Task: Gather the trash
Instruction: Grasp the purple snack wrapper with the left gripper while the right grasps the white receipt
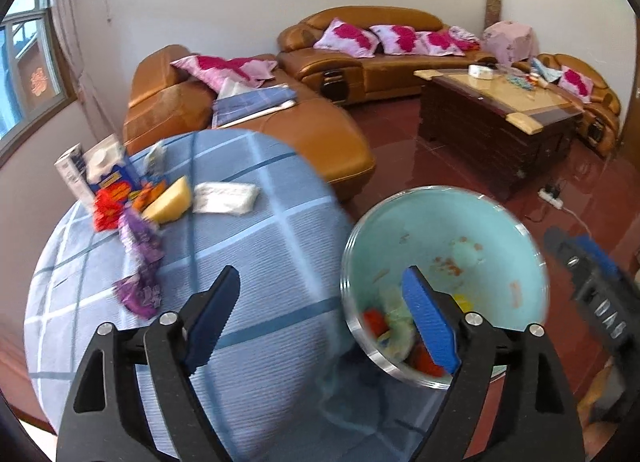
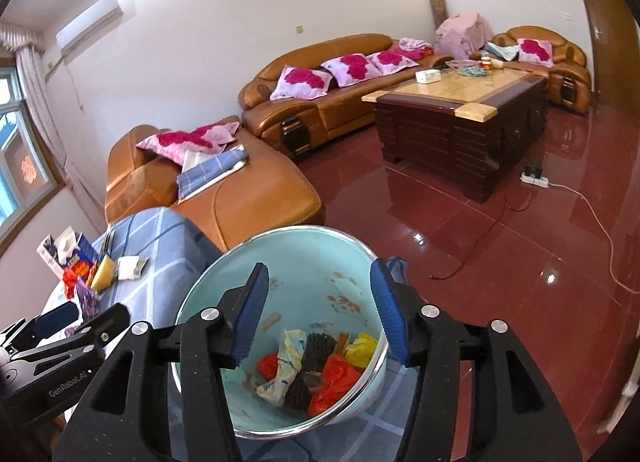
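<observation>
Both claws wide, holding nothing: left gripper (image 1: 320, 322) over tablecloth edge, right gripper (image 2: 320, 314) above bin (image 2: 372, 258), already part-filled w/ scraps. Purple wrapper (image 1: 141, 262) prob. nearest trash, though blurred. Swing left, come down straight over wrapper, pinch mid-crumple w/o snagging cloth, then carry to bin.

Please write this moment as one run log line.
left gripper: open, empty | right gripper: open, empty | bin: holds trash | purple wrapper: on table

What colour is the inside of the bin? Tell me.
Pale turquoise, with rusty stains; the bin shows best in the right wrist view.
</observation>
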